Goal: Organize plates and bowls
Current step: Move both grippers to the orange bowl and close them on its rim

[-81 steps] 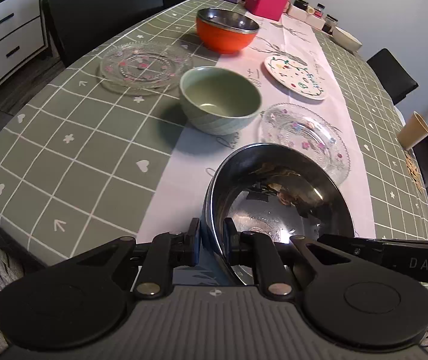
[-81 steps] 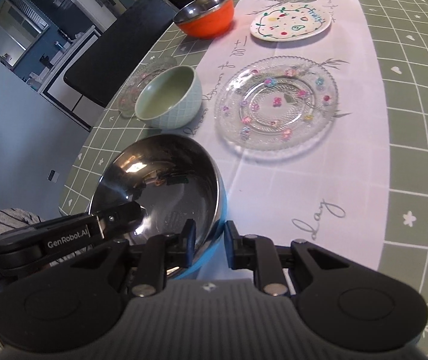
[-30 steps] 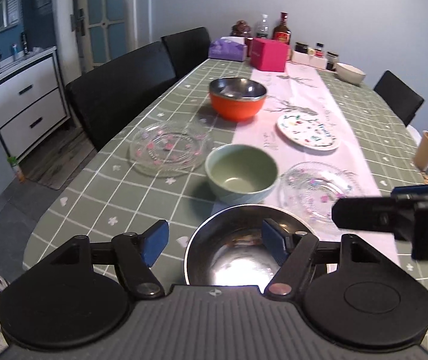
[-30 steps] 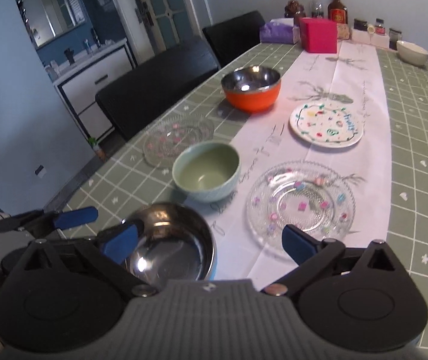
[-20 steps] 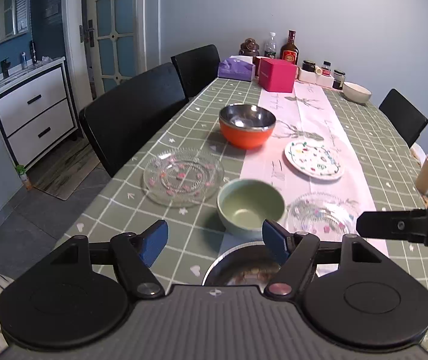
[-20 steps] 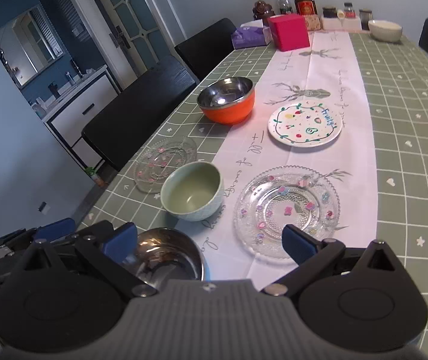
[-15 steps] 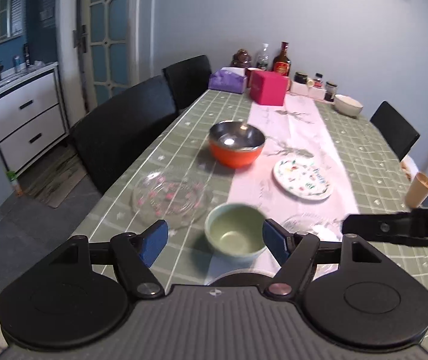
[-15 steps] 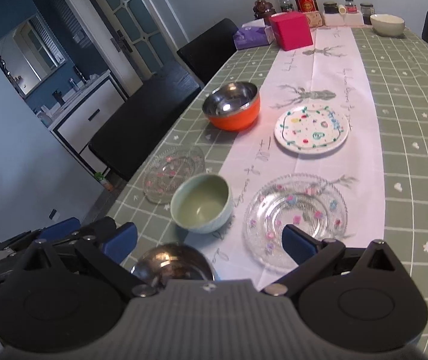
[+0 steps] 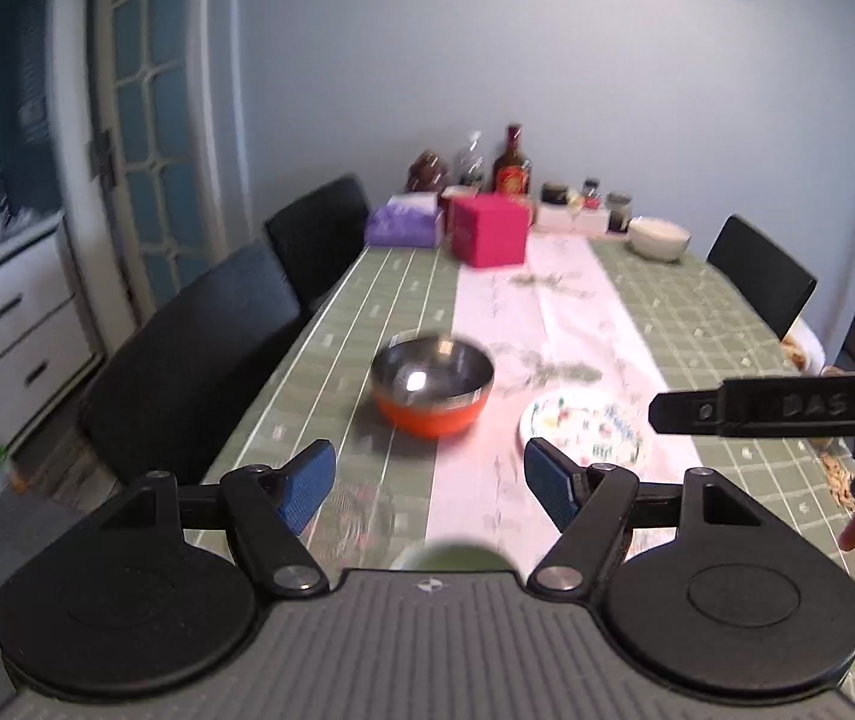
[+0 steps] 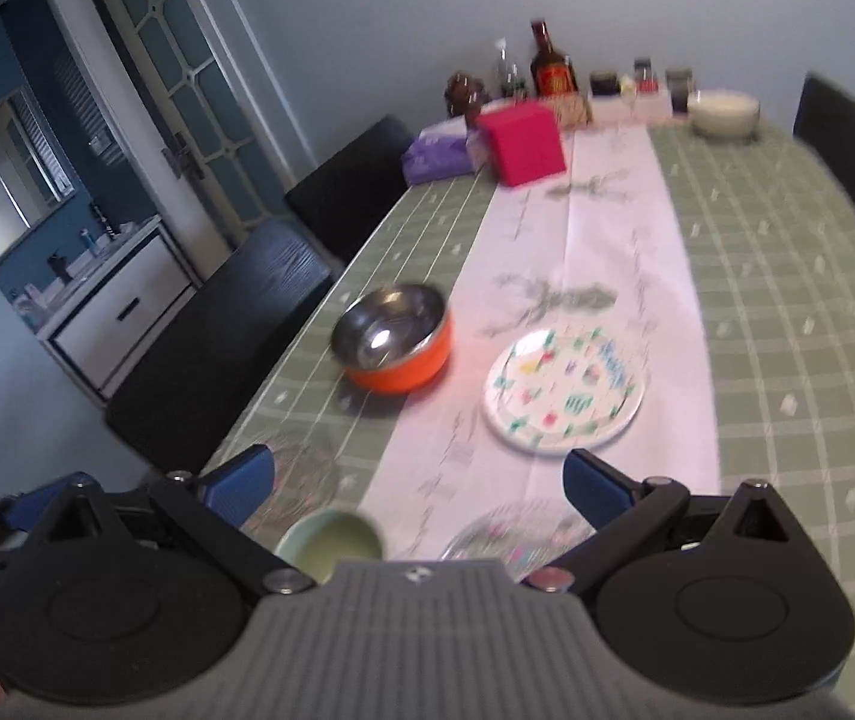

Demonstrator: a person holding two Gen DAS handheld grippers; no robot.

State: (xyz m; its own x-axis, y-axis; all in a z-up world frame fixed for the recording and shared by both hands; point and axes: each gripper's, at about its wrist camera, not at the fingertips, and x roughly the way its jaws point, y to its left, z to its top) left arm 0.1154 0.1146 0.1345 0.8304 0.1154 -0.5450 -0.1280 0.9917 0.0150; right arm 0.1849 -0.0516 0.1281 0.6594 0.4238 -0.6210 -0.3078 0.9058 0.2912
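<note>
- Left gripper [image 9: 427, 483] and right gripper [image 10: 418, 483] both gape, empty.
- Risk: clipping the orange steel-lined bowl [image 10: 394, 339] at eleven o'clock, beside the painted white plate [image 10: 565, 399].

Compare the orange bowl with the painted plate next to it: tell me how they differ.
The orange bowl is deep with tall sides; the painted plate is flat and shallow. The bowl is orange outside with a shiny metal inside; the plate is white with coloured marks. The bowl sits mostly on the green checked cloth; the plate lies on the pale runner. Both stand upright, look empty, and neither gripper touches them.
</note>
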